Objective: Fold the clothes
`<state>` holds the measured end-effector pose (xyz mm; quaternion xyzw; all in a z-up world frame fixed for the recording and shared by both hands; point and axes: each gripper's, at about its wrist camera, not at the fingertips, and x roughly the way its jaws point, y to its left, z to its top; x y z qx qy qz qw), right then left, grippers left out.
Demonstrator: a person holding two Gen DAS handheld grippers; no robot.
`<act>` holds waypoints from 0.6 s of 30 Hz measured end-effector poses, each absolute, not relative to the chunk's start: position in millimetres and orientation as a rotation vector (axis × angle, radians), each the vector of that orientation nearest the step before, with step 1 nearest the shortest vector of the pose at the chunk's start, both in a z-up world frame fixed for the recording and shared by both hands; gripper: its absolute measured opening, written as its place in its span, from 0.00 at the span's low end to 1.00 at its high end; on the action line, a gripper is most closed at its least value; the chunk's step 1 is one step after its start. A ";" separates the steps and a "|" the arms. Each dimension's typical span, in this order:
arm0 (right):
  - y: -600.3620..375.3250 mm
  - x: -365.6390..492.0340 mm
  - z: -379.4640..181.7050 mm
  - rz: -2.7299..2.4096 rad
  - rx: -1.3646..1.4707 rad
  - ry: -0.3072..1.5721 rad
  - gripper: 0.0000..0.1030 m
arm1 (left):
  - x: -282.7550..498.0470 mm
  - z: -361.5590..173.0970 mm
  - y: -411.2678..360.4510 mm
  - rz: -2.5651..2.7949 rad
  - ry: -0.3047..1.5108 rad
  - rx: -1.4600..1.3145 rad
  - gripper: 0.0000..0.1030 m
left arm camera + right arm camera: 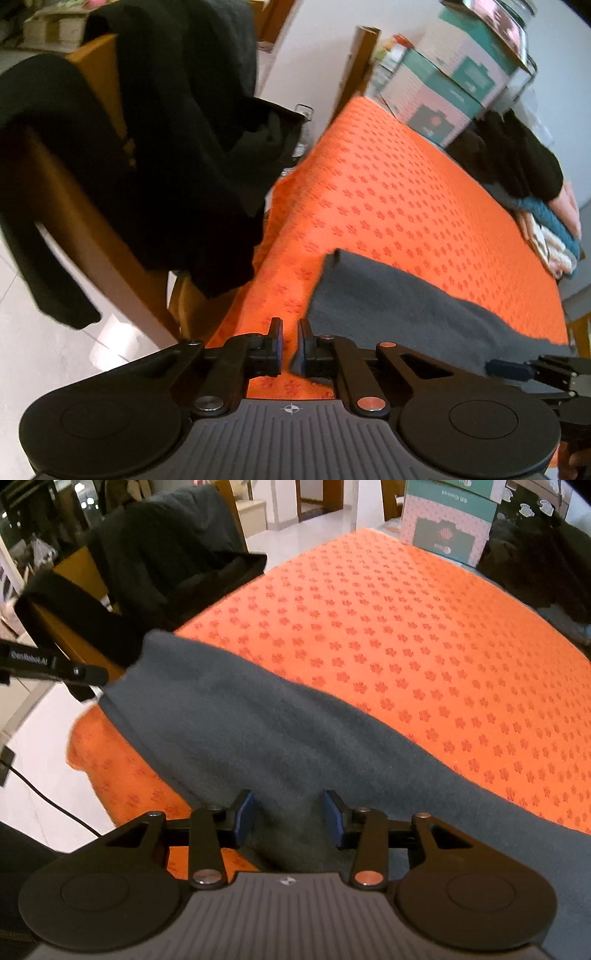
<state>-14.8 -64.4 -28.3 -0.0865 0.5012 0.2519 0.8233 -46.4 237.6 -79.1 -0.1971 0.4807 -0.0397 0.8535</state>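
The left tongs (290,341) hover over the near edge of the desk (388,192), their fingers drawn to a narrow slit with only orange cloth showing through the gap; they grip nothing. Just to their right lies the grey garment (399,302), its near corner almost level with the right fingertip but not between the fingers.

The right tongs (288,818) stand about half open over the same grey garment (266,731), the blue pads (244,814) set either side of a raised fold of the fabric; whether the pads touch it cannot be told, and they are not closed on it. From these tongs the garment runs forward and left across the orange cloth to a corner at the desk's left edge, where the tip of the left tongs (86,674) appears just beside it.

Beyond and left of both tongs, black clothes (177,122) hang over a wooden chair (96,236) standing against the desk. At the far right of the left tongs, a stack of folded clothes (546,229) rests on the desk, and past it stands a pink and green box (447,92).
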 end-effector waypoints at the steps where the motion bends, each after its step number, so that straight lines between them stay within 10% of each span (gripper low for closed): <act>1: -61.6 -15.3 -24.8 0.548 -0.187 1.058 0.46 | -48.0 -75.9 241.2 -0.075 1.011 -0.426 0.16; 18: 39.3 -23.5 -4.5 0.808 -0.287 0.983 0.46 | -70.5 -27.6 264.1 -0.039 0.991 -0.507 0.93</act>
